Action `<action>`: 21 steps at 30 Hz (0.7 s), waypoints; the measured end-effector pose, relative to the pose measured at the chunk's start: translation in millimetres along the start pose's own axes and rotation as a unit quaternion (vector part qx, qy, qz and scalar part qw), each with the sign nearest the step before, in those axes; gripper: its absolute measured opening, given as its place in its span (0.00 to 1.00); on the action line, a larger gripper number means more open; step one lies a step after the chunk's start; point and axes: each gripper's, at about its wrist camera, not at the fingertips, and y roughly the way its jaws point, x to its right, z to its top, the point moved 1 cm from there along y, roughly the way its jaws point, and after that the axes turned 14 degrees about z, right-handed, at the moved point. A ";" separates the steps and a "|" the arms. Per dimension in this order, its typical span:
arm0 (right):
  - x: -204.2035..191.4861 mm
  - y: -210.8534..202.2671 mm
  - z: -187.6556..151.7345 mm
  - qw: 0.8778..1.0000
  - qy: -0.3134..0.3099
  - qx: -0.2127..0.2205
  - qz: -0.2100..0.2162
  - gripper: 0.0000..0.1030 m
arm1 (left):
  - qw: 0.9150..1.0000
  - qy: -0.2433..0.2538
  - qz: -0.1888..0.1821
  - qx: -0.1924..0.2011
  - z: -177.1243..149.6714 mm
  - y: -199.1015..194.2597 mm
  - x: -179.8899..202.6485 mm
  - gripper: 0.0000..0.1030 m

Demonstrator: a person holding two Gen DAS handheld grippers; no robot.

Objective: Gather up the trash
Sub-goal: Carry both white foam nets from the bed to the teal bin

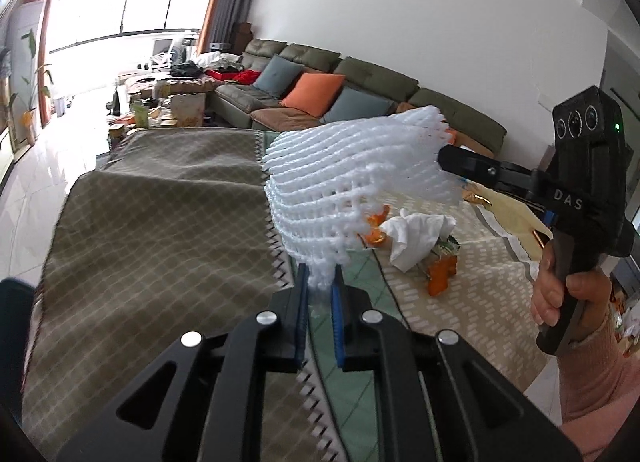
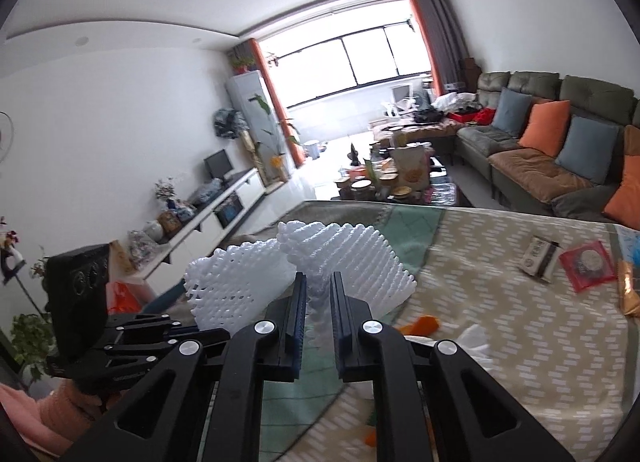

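Hanging in the air above the cloth-covered table [image 1: 152, 197], a white foam mesh fruit sleeve [image 1: 352, 181] is stretched between both tools — the left gripper [image 1: 320, 282] pinches its lower end, jaws nearly closed on it. The right gripper [image 2: 319, 290] clamps the other end the same way — crumpled white tissue [image 1: 416, 238] and orange peel [image 1: 440, 276] lie on the table just below.

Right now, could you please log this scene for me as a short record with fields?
Held item: white foam net
Left gripper: shut on one end of the net
Right gripper: shut on the net's other end
Net position: lifted above the table
Still on table: crumpled tissue, orange peel
Surface: patterned tablecloth
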 end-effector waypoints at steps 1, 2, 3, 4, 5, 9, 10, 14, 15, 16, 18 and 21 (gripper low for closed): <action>-1.6 2.4 0.1 1.000 0.000 -0.001 0.007 0.12 | 1.000 -0.005 0.002 0.001 -1.5 -2.4 -4.8 0.11; -5.9 5.3 -0.6 1.000 0.001 -0.003 0.015 0.12 | 1.000 -0.011 0.006 0.001 -3.8 -6.5 -10.4 0.11; -9.1 8.2 -1.1 1.000 0.001 -0.003 0.023 0.12 | 1.000 -0.015 0.010 0.002 -4.8 -9.4 -14.1 0.11; -14.1 12.0 -1.7 0.999 0.000 -0.005 0.031 0.12 | 1.000 -0.018 0.013 0.002 -6.5 -12.5 -18.3 0.11; -17.1 14.2 -2.1 0.999 -0.001 -0.006 0.037 0.12 | 1.000 -0.023 0.017 0.003 -8.6 -16.6 -23.2 0.11; -30.5 29.3 -4.2 0.998 -0.006 -0.018 0.065 0.12 | 0.999 -0.041 0.030 0.007 -16.0 -30.6 -39.7 0.11; -34.7 34.3 -4.7 0.997 -0.008 -0.022 0.074 0.12 | 0.998 -0.044 0.035 0.008 -17.5 -33.5 -42.6 0.11; -50.7 49.1 -7.4 0.994 -0.017 -0.034 0.100 0.12 | 0.997 -0.060 0.050 0.012 -25.5 -46.2 -59.5 0.11; -53.9 52.5 -7.6 0.994 -0.019 -0.036 0.106 0.12 | 0.996 -0.065 0.054 0.012 -27.5 -49.1 -63.7 0.11; -57.3 57.3 -8.1 0.993 -0.020 -0.039 0.113 0.12 | 0.996 -0.069 0.058 0.013 -29.4 -51.6 -67.5 0.11; -62.3 63.8 -8.3 0.991 -0.022 -0.045 0.123 0.12 | 0.995 -0.079 0.067 0.013 -33.2 -57.4 -76.9 0.11; -70.8 75.2 -7.4 0.988 -0.026 -0.053 0.139 0.12 | 0.992 -0.094 0.082 0.014 -38.6 -66.0 -91.5 0.11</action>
